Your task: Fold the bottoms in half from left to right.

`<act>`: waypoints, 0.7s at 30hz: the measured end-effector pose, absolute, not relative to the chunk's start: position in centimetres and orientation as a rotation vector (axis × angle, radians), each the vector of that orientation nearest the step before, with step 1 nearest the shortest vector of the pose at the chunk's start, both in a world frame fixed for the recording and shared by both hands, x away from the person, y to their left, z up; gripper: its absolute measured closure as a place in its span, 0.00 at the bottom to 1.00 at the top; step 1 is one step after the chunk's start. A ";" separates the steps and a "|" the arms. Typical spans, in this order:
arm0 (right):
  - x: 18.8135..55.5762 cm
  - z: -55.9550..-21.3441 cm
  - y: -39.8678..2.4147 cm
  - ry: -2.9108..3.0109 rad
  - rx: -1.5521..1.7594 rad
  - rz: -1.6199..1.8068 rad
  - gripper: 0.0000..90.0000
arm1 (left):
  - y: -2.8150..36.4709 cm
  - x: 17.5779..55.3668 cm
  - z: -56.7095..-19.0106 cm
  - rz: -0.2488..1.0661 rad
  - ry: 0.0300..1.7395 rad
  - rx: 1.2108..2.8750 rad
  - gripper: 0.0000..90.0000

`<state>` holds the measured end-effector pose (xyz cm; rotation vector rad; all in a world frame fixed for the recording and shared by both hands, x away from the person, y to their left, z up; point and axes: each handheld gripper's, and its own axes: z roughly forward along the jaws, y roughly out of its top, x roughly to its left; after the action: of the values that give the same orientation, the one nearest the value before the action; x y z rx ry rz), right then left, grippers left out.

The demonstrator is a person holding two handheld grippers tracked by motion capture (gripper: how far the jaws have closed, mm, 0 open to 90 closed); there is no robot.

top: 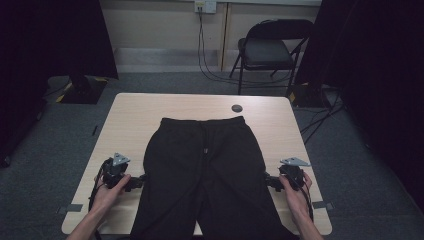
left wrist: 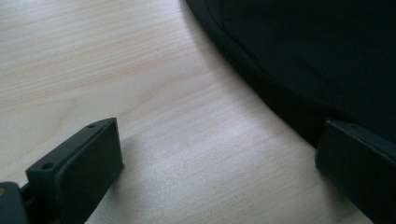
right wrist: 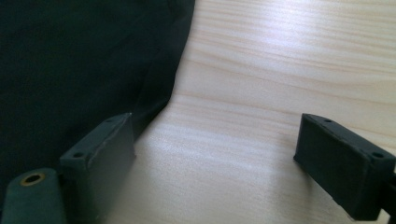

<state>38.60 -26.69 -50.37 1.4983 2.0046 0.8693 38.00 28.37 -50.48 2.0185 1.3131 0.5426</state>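
Observation:
A pair of black trousers (top: 205,170) lies flat on the light wooden table (top: 130,115), waistband at the far side, legs running off the near edge. My left gripper (top: 141,181) rests low on the table at the trousers' left edge. In the left gripper view it (left wrist: 217,135) is open, one jaw over bare wood, the other at the dark cloth (left wrist: 303,56). My right gripper (top: 268,181) sits at the trousers' right edge. It (right wrist: 215,123) is open too, its left jaw beside the hem of the cloth (right wrist: 79,60), nothing between the jaws.
A small dark round disc (top: 237,108) lies on the table beyond the waistband. A black folding chair (top: 270,50) stands behind the table, with cables (top: 210,70) on the grey floor. Black curtains hang at both sides.

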 end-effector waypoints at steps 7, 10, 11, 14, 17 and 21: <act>38.2 -49.3 -26.9 1.958 1.490 0.882 0.17 | 29.0 37.6 -50.1 0.523 1.288 2.053 0.05; 37.5 -47.9 -26.4 1.930 1.413 0.926 0.22 | 29.3 37.4 -49.5 0.518 1.289 2.078 0.23; 37.2 -47.4 -26.1 1.934 1.388 0.966 0.21 | 29.3 37.3 -49.4 0.521 1.284 2.086 0.23; 36.4 -45.9 -24.7 1.986 1.311 1.023 0.21 | 28.8 36.8 -48.5 0.575 1.230 2.122 0.23; 35.9 -45.0 -23.4 2.031 1.260 1.060 0.22 | 27.9 36.7 -47.8 0.627 1.146 2.156 0.24; 35.1 -42.7 -18.9 2.169 1.098 1.134 0.28 | 25.8 37.8 -45.9 0.532 1.053 2.142 0.29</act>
<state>35.08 -18.90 -42.71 1.0983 2.1695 1.1344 37.80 25.81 -45.88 2.1420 1.0533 0.5325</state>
